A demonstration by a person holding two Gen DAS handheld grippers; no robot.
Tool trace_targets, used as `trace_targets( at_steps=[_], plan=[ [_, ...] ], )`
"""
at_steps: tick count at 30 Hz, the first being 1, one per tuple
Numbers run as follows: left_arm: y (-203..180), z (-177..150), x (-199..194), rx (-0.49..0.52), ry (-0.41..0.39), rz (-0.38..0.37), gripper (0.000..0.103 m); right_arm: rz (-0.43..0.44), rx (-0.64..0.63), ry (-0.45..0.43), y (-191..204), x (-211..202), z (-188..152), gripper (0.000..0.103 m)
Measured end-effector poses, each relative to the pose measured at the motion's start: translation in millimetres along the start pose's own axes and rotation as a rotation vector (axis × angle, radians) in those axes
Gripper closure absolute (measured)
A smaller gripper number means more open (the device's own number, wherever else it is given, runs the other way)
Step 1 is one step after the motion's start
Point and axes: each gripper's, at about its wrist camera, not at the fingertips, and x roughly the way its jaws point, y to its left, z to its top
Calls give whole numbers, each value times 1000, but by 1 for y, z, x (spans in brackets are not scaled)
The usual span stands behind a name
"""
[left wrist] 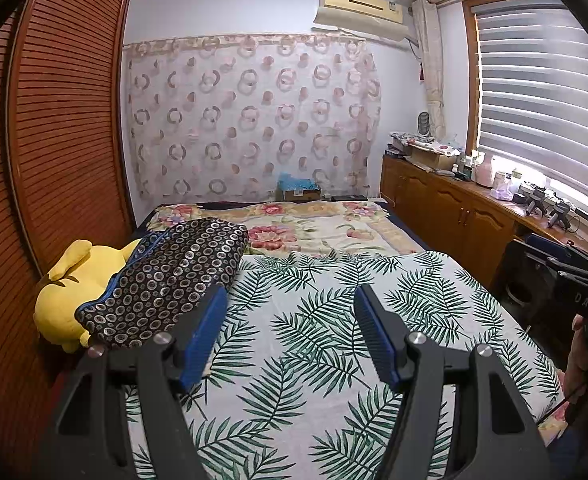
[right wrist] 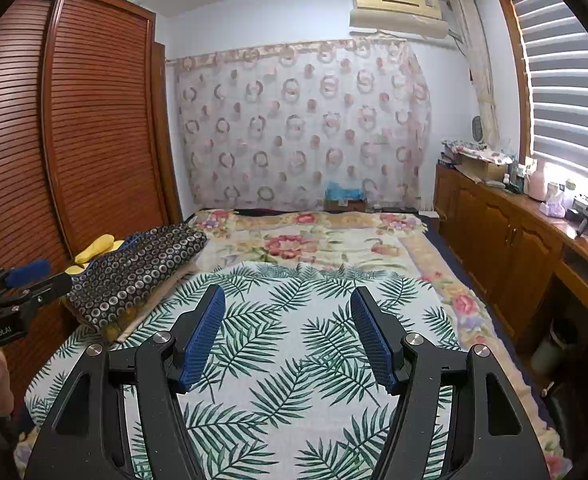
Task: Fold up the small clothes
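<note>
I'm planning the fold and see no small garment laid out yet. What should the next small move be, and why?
Probably lower the left gripper toward the palm-leaf cloth spread flat on the bed. Both it and the right gripper are open, empty and above it, and no other foldable piece shows.

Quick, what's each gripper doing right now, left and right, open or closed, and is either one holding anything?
Left gripper: open, holding nothing, above the palm-leaf sheet.
Right gripper: open, holding nothing, above the same sheet.
</note>
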Motion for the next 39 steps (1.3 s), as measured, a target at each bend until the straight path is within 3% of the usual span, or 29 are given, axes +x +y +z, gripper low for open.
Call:
trace_targets(
  at_steps=[39],
  plan=[
    [-2, 0, -6, 10, -22, 17, 37, 0, 4, -3, -4, -1, -3, 36]
  ],
)
